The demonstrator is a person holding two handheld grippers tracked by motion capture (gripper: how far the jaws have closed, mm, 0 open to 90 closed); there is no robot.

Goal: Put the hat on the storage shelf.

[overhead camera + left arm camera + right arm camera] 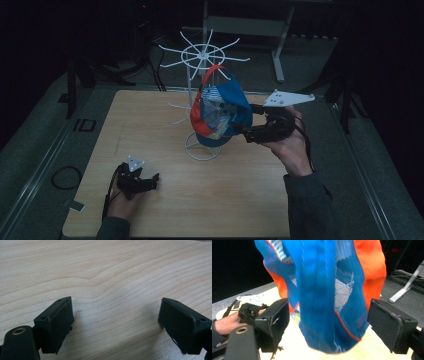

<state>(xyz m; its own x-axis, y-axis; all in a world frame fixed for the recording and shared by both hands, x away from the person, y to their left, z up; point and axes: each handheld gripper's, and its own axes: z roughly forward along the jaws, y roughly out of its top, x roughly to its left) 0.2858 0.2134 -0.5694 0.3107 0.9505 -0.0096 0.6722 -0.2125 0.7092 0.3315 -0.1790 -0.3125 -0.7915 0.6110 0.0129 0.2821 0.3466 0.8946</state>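
Note:
A blue and orange mesh cap [220, 110] hangs against the white wire rack [202, 52] at the table's far middle, its red strap up by a rack arm. My right gripper [241, 131] reaches in from the right, level with the cap's lower edge. In the right gripper view its jaws [328, 315] stand open and wide apart, with the blurred cap [322, 290] hanging between them. I cannot tell if either jaw touches the cloth. My left gripper [152, 179] rests low at the front left, open [116, 315] over bare wood with nothing between its jaws.
The rack's round wire base [202, 149] stands on the wooden table [210, 200]. Dark floor, cables and a metal stand leg [277, 55] lie beyond the table's far edge. The right gripper view also shows my left gripper [249, 310] and hand farther off.

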